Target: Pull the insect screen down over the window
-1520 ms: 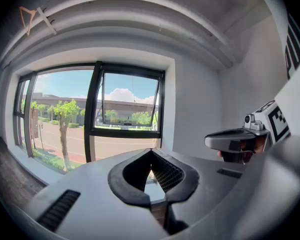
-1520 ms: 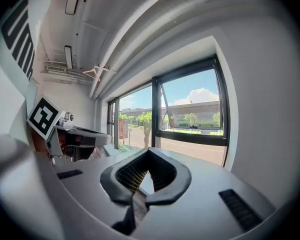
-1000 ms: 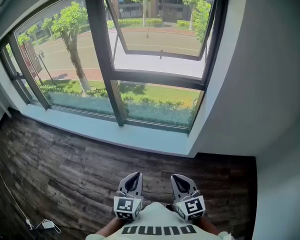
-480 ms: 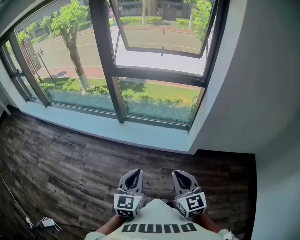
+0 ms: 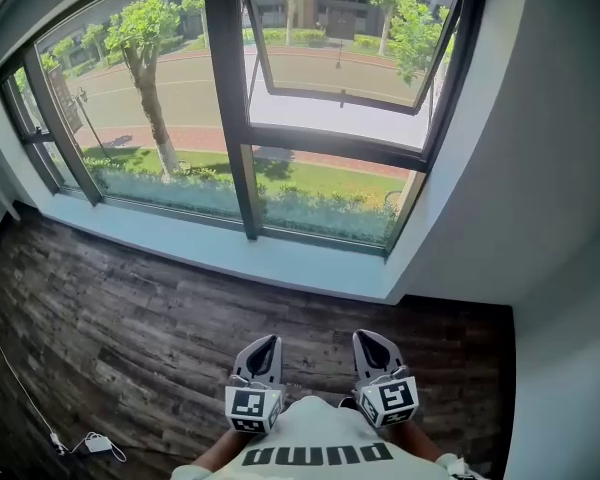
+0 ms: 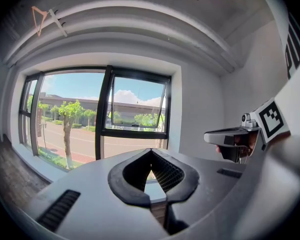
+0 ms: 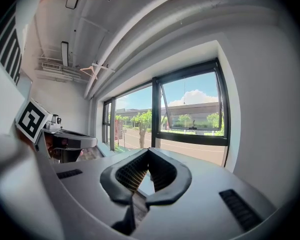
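The black-framed window (image 5: 242,158) fills the far wall, and its right upper sash (image 5: 345,43) is tilted open outward. No insect screen shows over the glass in any view. Both grippers are held low in front of the person's body, side by side over the wood floor and well short of the sill. The left gripper (image 5: 261,349) is shut and empty. The right gripper (image 5: 373,342) is shut and empty too. In the left gripper view the closed jaws (image 6: 150,152) point at the window (image 6: 135,109). The right gripper view shows its own closed jaws (image 7: 148,151) aimed at the same sash (image 7: 190,115).
A pale sill (image 5: 230,253) runs under the window. A grey wall (image 5: 550,168) closes the right side. A white charger and cable (image 5: 95,448) lie on the dark wood floor (image 5: 130,318) at lower left. A clothes hanger (image 6: 39,18) hangs near the ceiling.
The window has grown larger and shifted right in the head view as the person moved toward it. Both grippers travelled along, still shut and side by side.
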`<state>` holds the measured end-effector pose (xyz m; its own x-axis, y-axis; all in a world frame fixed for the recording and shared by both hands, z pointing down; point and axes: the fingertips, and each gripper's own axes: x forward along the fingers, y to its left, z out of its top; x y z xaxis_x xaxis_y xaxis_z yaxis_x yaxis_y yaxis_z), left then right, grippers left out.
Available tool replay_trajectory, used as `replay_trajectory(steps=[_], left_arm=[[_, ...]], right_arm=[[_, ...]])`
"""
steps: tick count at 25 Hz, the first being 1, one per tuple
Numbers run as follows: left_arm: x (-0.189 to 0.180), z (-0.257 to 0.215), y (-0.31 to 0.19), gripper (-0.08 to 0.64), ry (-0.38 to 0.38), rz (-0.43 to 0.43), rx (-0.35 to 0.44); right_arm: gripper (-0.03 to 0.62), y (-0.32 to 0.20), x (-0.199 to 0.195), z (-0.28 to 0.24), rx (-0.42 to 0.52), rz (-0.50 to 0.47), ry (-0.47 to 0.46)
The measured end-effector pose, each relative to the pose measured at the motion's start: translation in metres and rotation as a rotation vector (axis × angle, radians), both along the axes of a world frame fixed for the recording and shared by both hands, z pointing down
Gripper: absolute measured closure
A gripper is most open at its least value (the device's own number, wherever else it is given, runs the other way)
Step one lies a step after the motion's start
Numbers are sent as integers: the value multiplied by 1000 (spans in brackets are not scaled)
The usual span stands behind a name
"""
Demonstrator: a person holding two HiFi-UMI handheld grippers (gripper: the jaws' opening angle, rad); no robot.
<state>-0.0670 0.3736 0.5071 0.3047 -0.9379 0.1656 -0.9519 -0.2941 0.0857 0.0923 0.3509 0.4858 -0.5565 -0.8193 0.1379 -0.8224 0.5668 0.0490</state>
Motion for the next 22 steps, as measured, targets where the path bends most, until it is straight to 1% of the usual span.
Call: replay_trajectory(steps=[4,7,11,16,22], left_arm=[[-32,10,3,546,23,-32,-17],[-43,10,1,546,28,-38,-15],[-55,15,-12,546,41,-62,-38],[-63,22,-47,546,26,-79,-36],[-59,26,-107,546,-4,-96,-53]], right_arm=[[586,-7,-23,-2,1,13,14],[586,-15,-36,-6,0,5,33],[586,-32,-49,-5,-13,-10,37],[586,-70,-60,8,-30,-31,25],[586,-134,-56,16,-33,-44,-3]])
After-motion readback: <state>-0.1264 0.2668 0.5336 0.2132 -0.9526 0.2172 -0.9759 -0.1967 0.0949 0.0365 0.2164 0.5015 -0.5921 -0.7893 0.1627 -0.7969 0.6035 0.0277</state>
